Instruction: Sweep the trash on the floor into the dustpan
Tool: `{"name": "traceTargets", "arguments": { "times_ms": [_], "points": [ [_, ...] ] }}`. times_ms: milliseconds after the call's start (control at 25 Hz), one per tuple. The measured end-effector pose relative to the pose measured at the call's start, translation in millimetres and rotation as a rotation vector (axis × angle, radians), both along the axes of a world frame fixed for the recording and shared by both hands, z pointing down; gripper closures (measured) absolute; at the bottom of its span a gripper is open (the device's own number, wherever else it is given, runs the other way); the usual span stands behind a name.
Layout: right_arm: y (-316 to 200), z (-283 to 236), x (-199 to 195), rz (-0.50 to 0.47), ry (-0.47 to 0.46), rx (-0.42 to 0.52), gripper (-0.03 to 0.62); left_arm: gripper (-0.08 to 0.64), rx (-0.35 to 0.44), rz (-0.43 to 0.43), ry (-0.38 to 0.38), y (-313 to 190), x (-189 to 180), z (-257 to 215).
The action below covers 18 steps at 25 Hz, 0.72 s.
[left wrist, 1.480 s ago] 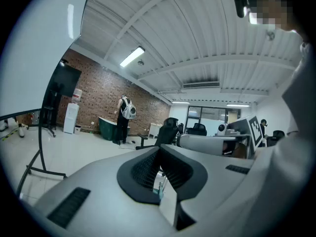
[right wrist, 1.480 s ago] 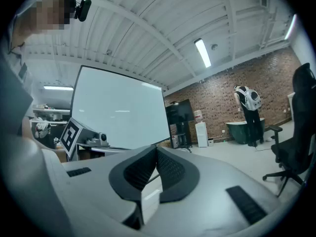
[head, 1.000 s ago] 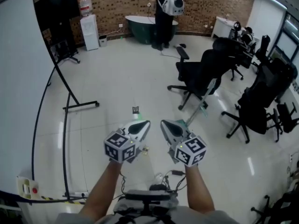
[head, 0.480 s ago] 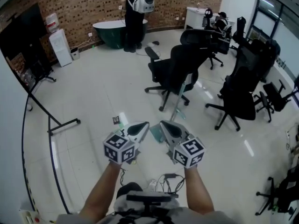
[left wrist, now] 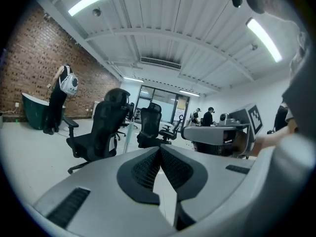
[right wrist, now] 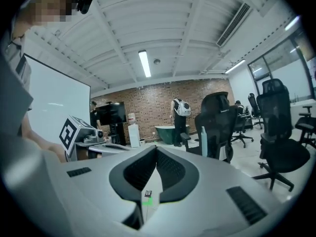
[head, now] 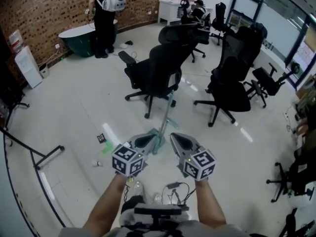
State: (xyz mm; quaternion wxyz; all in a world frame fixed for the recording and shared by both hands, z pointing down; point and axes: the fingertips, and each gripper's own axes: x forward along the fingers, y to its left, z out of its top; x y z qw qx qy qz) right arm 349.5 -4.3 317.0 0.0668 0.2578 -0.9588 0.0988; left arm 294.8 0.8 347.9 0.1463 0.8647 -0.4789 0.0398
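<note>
Both grippers are held side by side low in the head view, pointing forward over the floor. My left gripper point(head: 144, 142) is shut with nothing in it, and so is my right gripper point(head: 177, 141). Just beyond their tips a teal dustpan point(head: 156, 141) rests on the floor, and its teal pole point(head: 166, 116) leans up toward a black chair. Trash lies left of the left gripper: a small dark packet point(head: 101, 138), a green scrap point(head: 107, 149) and a small white bit point(head: 96, 164). The right gripper view shows the packet point(right wrist: 146, 194) through the slit under its closed jaws.
Black office chairs point(head: 157, 68) point(head: 236, 78) stand ahead and to the right. A person with a backpack point(head: 106, 9) stands by a green tub point(head: 79, 39) at the brick wall. A whiteboard stand's foot point(head: 42, 157) lies at left. Cables point(head: 173, 187) trail below the grippers.
The view has swung right: chairs, pole and dustpan have slid left and nearer, and the trash now lies left of the left gripper. Both grippers stayed shut, side by side.
</note>
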Motion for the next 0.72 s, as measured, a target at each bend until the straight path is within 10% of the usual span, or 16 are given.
{"name": "traceTargets", "arguments": {
  "times_ms": [440, 720],
  "points": [
    [-61.5, 48.0, 2.0, 0.226, 0.104, -0.091, 0.588, 0.555, -0.102, 0.2, -0.014, -72.7, -12.7, 52.0],
    [-117.8, 108.4, 11.7, 0.192, 0.244, -0.168, 0.472, 0.555, -0.121, 0.251, -0.05, -117.6, -2.5, 77.4]
  ]
}}
